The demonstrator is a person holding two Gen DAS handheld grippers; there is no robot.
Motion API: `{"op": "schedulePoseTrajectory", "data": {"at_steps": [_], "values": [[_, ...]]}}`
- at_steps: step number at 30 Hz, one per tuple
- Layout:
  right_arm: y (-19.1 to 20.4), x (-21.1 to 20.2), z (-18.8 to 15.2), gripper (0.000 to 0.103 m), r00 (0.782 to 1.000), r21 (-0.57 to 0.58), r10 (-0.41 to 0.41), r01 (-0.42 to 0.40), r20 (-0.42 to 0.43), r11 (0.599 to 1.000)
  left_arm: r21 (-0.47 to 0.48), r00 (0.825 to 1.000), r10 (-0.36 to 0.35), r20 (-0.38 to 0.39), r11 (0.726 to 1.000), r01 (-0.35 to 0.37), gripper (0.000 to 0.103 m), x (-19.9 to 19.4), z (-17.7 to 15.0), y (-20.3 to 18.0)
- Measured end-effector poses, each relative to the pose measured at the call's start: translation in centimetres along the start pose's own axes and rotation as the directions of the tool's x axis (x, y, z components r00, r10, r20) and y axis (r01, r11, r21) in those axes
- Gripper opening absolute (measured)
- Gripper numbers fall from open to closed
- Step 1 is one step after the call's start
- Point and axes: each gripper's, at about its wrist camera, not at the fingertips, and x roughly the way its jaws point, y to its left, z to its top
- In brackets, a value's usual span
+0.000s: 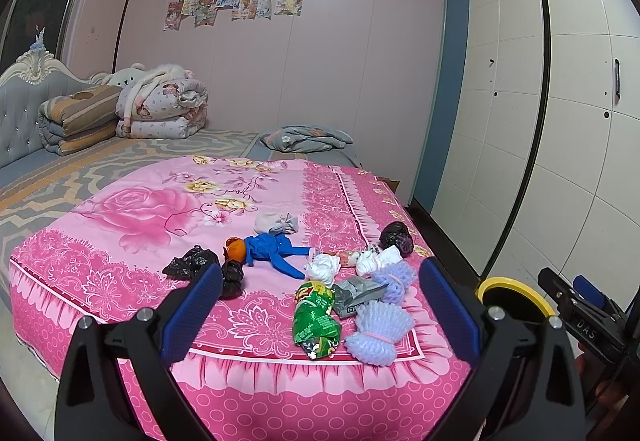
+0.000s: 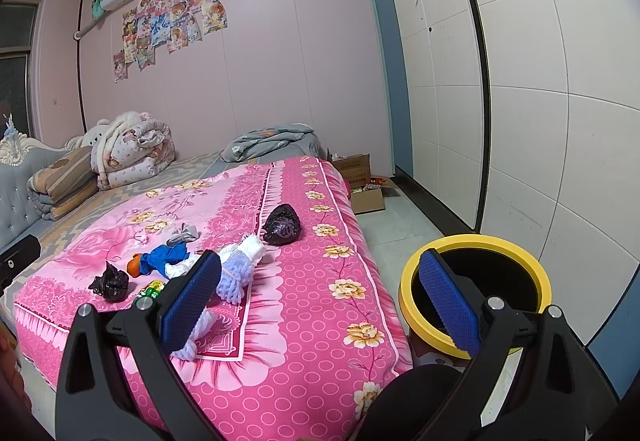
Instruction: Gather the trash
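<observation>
Trash lies scattered on the pink flowered bedspread (image 1: 132, 217): a green snack bag (image 1: 315, 319), lilac foam nets (image 1: 380, 333), a grey wrapper (image 1: 355, 295), white wads (image 1: 323, 268), a blue bag (image 1: 272, 251), an orange item (image 1: 236, 249) and black bags (image 1: 191, 261). My left gripper (image 1: 320, 315) is open above the near edge, the snack bag between its fingers without contact. My right gripper (image 2: 320, 301) is open, holding nothing, over the bed corner beside a yellow-rimmed black bin (image 2: 476, 289). A black bag (image 2: 282, 225) and a lilac net (image 2: 236, 277) also lie ahead.
The bin (image 1: 512, 297) stands on the floor right of the bed, by a white wardrobe (image 2: 540, 121). Cardboard boxes (image 2: 366, 189) sit at the bed's far corner. Folded quilts (image 1: 160, 109) and a grey blanket (image 1: 306, 139) lie at the back.
</observation>
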Motion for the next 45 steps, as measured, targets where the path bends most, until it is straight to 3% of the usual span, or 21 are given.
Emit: {"op": "schedulePoseTrajectory", "data": {"at_steps": [45], "values": [[0.65, 0.48, -0.68, 0.095, 1.000, 0.005, 0.001, -0.001, -0.010, 1.000, -0.005, 1.000, -0.005, -0.006, 1.000, 0.005, 0.095, 0.13, 0.11, -0.11]]}}
